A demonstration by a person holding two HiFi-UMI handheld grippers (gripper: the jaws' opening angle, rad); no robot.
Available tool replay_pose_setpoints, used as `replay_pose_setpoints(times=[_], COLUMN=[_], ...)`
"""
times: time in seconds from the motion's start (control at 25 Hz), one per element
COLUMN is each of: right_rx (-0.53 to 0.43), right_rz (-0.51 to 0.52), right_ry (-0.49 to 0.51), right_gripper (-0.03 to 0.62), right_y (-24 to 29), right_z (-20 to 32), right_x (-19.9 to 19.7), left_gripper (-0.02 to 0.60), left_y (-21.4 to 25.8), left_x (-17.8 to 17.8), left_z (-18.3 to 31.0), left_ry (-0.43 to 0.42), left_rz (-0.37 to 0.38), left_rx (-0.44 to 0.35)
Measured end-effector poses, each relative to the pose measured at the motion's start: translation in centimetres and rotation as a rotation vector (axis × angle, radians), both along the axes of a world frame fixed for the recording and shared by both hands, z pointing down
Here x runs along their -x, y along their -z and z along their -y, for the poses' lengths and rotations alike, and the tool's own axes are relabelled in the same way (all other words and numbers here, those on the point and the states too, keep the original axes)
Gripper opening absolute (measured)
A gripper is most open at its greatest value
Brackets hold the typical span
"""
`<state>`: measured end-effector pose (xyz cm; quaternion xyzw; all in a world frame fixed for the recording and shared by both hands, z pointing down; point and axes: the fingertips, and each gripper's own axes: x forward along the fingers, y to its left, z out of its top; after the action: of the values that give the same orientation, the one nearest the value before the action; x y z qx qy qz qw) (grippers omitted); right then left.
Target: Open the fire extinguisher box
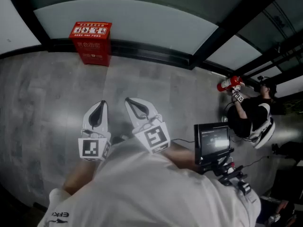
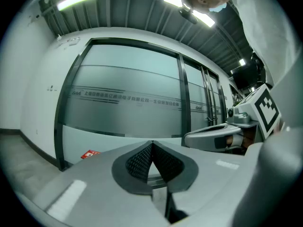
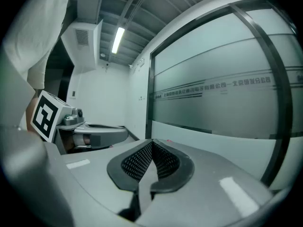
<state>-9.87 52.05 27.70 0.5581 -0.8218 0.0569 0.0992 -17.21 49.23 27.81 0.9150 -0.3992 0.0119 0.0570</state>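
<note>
Task stage, as judged: not yet begun, with the approach and the whole opening left to do.

(a) A grey, mottled, polished concrete floor (image 1: pixel 42 112) fills the middle of the head view.

(b) A frosted glass wall with dark metal frames (image 1: pixel 142 22) curves across the top of the frame, and a line of small print runs along its panes.

(c) The red, rectangular fire extinguisher box (image 1: pixel 91 42) stands on the floor at the upper left, against the foot of the wall. Its faces carry white print. No gap shows, so it appears closed. It is well apart from both grippers.

(d) The left gripper (image 2: pixel 151 145) and the right gripper (image 3: pixel 151 144) sit at the lower centre of the head view, side by side, above a white sleeve. Each has smooth grey plastic shells and black, fine-dotted rubber pads. Both are clenched pad to pad, with nothing between them.

(e) A second person (image 1: pixel 251 119) crouches at the right edge beside a red cylinder (image 1: pixel 228 83).
</note>
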Motion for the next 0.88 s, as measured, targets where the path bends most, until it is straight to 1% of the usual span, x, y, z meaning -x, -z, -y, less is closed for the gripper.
replay_pose_setpoints(times=[0.2,0.36,0.48,0.68,0.76,0.88], right_rx=[-0.005,-0.001,-0.005,-0.017,-0.020,-0.011], right_rz=[0.008,0.020,0.021,0.029,0.039,0.040], right_ry=[0.001,0.011,0.026,0.044,0.052,0.074], right_gripper=[0.012,0.012,0.012,0.012,0.012,0.012], right_y=[-0.6,-1.5,-1.9,-2.3,-2.0,-2.0], right_z=[1.7,5.6,8.8,15.2,17.7,20.4], right_x=[-0.7,-2.4,-3.9,-7.6,-9.5,-11.8], left_gripper=[0.003,0.003,0.003,0.003,0.003,0.003], left_y=[-0.6,-1.5,-2.2,-2.4,-1.9,-1.6], left_x=[-0.4,-1.8,-3.2,-6.9,-8.7,-10.6], left_z=[1.5,5.3,8.4,15.1,17.7,20.7], left_ry=[0.016,0.035,0.046,0.061,0.077,0.113], left_rz=[0.003,0.016,0.045,0.055,0.068,0.067], left_rx=[0.013,0.026,0.017,-0.006,-0.004,-0.011])
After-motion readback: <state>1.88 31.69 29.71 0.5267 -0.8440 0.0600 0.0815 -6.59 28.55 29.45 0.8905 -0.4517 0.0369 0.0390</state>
